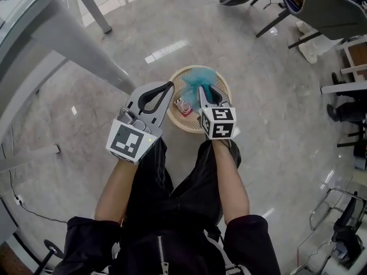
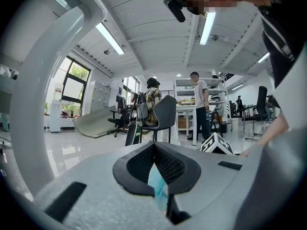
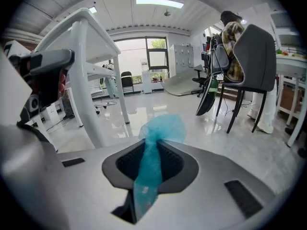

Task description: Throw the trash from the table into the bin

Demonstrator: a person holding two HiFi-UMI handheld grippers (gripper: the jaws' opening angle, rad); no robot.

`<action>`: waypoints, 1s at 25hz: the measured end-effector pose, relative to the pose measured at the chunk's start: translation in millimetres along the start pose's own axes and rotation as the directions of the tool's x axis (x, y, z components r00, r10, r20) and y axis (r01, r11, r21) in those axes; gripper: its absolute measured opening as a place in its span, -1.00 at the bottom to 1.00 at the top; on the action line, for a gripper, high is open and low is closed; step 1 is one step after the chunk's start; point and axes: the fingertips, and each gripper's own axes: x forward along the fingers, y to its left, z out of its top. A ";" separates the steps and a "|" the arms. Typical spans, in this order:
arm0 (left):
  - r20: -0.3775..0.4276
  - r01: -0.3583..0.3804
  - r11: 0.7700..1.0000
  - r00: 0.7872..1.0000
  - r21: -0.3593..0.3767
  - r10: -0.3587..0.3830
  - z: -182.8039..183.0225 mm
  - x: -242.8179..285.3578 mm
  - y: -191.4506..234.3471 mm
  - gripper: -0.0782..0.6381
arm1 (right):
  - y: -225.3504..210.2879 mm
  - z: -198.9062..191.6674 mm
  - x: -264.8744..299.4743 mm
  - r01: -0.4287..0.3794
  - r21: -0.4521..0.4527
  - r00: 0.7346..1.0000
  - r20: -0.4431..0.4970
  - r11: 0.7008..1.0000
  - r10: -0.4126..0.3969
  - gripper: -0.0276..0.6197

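We grip a teal wrapper in the closed right gripper over the bin, which holds trash. The left gripper pinches a teal scrap. Dropping both remains.

Quick tally: two tools, the left tool and the right tool. Two marker cubes, the left cube and the right cube. One round woven bin. One teal scrap. One red-and-white bit inside the bin, as far as I can make out.
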 end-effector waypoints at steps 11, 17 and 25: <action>0.024 0.006 0.998 1.000 -0.056 -0.005 5.0 -6.6 -0.5 -0.77 | 4.0 -34.9 25.9 -0.002 -0.001 0.994 -0.107 1.000 0.002 -0.35; 0.026 0.005 0.999 1.000 -0.051 -0.004 5.9 -6.8 -2.5 -0.77 | 2.9 -38.6 26.3 -0.006 0.004 0.994 -0.112 1.000 0.006 -0.20; 0.039 0.017 0.999 0.999 -0.029 -0.015 7.4 -3.3 -4.5 -0.77 | -0.3 -34.5 19.6 0.009 0.009 0.996 -0.087 1.000 -0.008 -0.20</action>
